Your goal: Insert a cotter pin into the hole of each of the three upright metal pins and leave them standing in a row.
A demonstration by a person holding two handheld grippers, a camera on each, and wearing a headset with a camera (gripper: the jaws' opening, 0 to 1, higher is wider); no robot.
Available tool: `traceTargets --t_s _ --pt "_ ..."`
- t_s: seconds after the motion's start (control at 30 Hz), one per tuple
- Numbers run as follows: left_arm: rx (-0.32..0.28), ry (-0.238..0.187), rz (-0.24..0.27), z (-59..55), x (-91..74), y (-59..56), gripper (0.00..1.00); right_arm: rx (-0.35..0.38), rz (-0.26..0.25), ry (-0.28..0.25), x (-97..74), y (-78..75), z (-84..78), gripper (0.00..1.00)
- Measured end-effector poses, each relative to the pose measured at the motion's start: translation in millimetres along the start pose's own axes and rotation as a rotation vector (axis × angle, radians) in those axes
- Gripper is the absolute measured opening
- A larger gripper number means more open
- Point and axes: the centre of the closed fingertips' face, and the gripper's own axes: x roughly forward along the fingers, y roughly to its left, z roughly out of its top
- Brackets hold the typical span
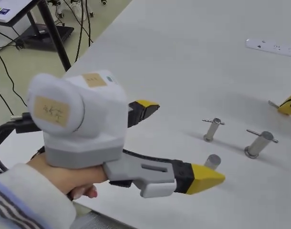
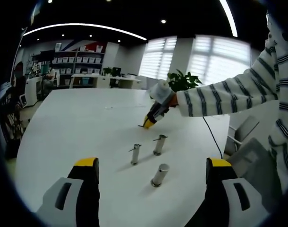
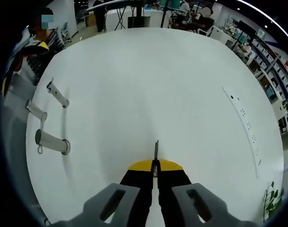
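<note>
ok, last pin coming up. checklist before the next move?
1. Cotter pin clamped in the right gripper: ok, it is shut on it.
2. Last metal pin free of a cotter pin: ok, its top is bare.
3. Other two metal pins pinned: ok, each carries one.
4. All three standing upright: ok.
5. Left gripper open, touching no pin: ok.
6. Hole in the last metal pin facing the right gripper: cannot tell.

a white power strip (image 1: 272, 46) lies on the white table (image 1: 183, 57); a black stand base (image 1: 45, 34) sits on the floor.
</note>
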Motion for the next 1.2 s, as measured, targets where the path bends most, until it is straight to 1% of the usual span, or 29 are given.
traceTargets --t_s 0.07,0.13,0.17,0.3,0.37,0.5,0.57,0.6,0.63,0.7,0.77,0.83,0.9,0.93,1.07,1.2 --pt "0.003 -0.004 0.000 1.2 -0.1 -0.7 0.92 0.010 -0.007 -0.015 -0.9 -3.4 2.2 0.00" --pt "0.008 -0.005 -0.003 2.6 0.0 -2.1 0.92 0.036 -0.008 -0.025 -8.3 -1.1 5.9 0.00" --pt "0.010 -0.007 -0.005 3.4 0.1 -3.0 0.92 0.032 -0.009 -0.030 -13.2 2.6 7.9 0.00" --pt "0.015 -0.016 -0.011 7.1 0.9 -5.3 0.90 -0.003 -0.015 -0.032 -24.2 9.1 8.0 0.00" --pt "0.017 -0.021 -0.013 9.9 1.6 -6.1 0.90 -0.016 -0.022 -0.034 -33.6 14.4 7.9 0.00" --pt "0.031 -0.028 -0.019 15.3 2.2 -7.9 0.88 -0.047 -0.037 -0.055 -50.2 23.4 11.1 0.00" --pt "0.033 -0.032 -0.018 16.7 2.5 -7.8 0.86 -0.057 -0.054 -0.059 -56.3 22.5 11.1 0.00" --pt "0.033 -0.034 -0.018 17.4 2.7 -7.7 0.84 -0.059 -0.063 -0.067 -61.6 23.1 11.8 0.00" --pt "0.026 -0.037 -0.018 18.4 2.9 -7.7 0.82 -0.066 -0.071 -0.080 -68.1 26.7 13.3 0.00" --pt "0.009 -0.044 -0.012 20.3 3.2 -6.4 0.79 -0.083 -0.083 -0.096 -76.5 28.0 15.3 0.00" --pt "0.009 -0.050 -0.008 22.2 3.2 -6.2 0.75 -0.098 -0.097 -0.112 -85.6 31.9 16.8 0.00" --pt "0.011 -0.052 -0.006 23.7 3.7 -6.5 0.74 -0.107 -0.106 -0.132 -94.1 36.3 18.5 0.00" --pt "0.015 -0.049 -0.012 24.8 4.7 -8.1 0.73 -0.115 -0.107 -0.147 -97.9 38.7 19.6 0.00" --pt "0.015 -0.046 -0.016 25.6 5.7 -9.2 0.72 -0.134 -0.108 -0.162 -101.9 42.9 20.8 0.00" --pt "0.023 -0.047 -0.029 30.4 9.5 -13.3 0.69 -0.164 -0.130 -0.155 -111.5 57.0 15.8 0.00" --pt "0.034 -0.045 -0.046 35.6 13.9 -17.9 0.67 -0.181 -0.146 -0.177 -121.9 72.2 14.2 0.00"
